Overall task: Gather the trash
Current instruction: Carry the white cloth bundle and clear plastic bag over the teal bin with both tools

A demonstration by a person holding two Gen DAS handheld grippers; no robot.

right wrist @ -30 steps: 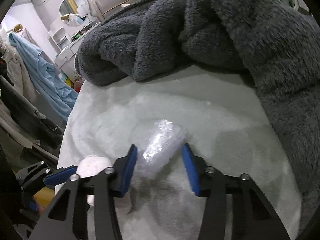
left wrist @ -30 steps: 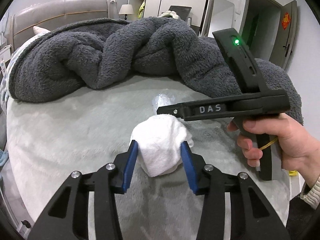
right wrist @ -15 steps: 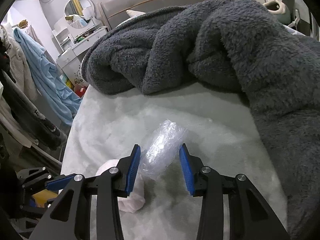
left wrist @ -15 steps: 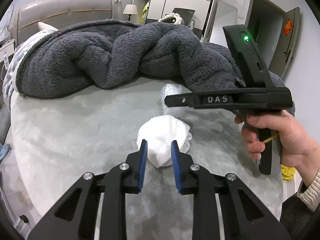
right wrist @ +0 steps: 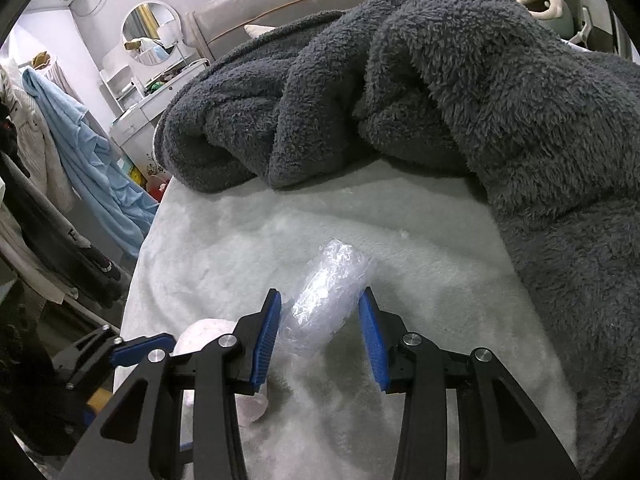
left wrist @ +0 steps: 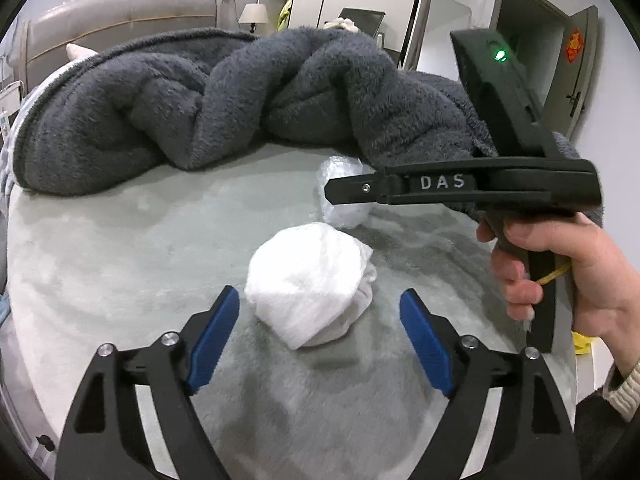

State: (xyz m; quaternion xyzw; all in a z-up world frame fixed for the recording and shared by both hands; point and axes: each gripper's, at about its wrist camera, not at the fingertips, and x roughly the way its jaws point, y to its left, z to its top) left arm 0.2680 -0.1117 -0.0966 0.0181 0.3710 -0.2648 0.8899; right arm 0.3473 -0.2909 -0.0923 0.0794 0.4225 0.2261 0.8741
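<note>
Grey plush bedcover (left wrist: pixel 132 248) is still carrying both pieces of trash, so nothing is looking collected yet. The crumpled white tissue wad (left wrist: pixel 308 280) is sitting at twelve o'clock from the left gripper (left wrist: pixel 320 332), between jaws that have just been opening wide, touching neither pad. The crinkled clear plastic wrap (right wrist: pixel 324 296) is lying between the right gripper (right wrist: pixel 320 332)'s narrower jaws, apparently being pinched; a bin is not showing.
</note>
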